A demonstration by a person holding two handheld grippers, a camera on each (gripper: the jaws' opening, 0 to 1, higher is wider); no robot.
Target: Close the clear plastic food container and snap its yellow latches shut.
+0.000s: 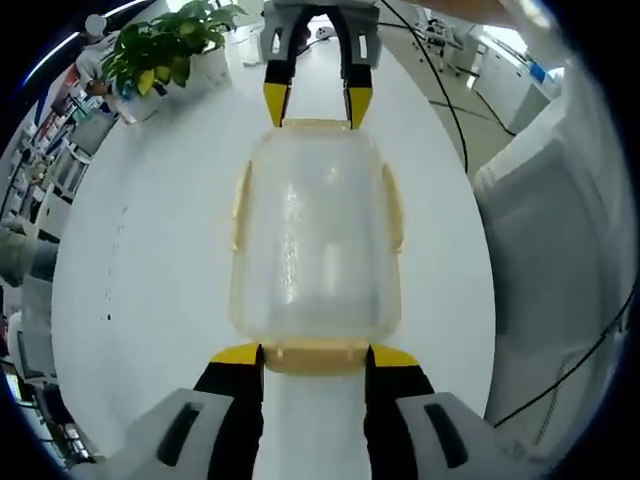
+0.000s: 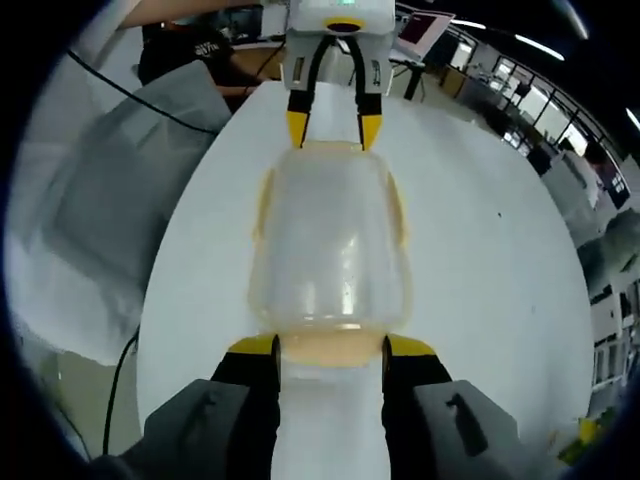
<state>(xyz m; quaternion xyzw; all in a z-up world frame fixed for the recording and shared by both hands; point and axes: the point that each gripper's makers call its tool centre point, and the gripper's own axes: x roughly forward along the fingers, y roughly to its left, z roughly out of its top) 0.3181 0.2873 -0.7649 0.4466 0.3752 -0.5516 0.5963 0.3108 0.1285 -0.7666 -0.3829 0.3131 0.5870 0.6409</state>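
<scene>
The clear plastic food container point(image 1: 315, 235) stands on the white round table point(image 1: 150, 250) with its lid on. Pale yellow latches run along its long sides point(image 1: 241, 205) and ends. My left gripper point(image 1: 315, 355) is open at the near end, its yellow tips flanking the end latch point(image 1: 315, 357). The right gripper point(image 1: 317, 105) is open at the far end, tips either side of that latch. In the right gripper view the same container point(image 2: 330, 250) lies between my right gripper point(image 2: 331, 347) and the left gripper point(image 2: 333, 128). Whether the latches are snapped down I cannot tell.
A potted green plant point(image 1: 165, 45) stands at the table's far left edge. A white folded bag point(image 1: 560, 210) lies beside the table, also seen as the bag point(image 2: 110, 190), with a black cable point(image 1: 445, 90) trailing across. A person in dark clothes point(image 2: 190, 50) is behind.
</scene>
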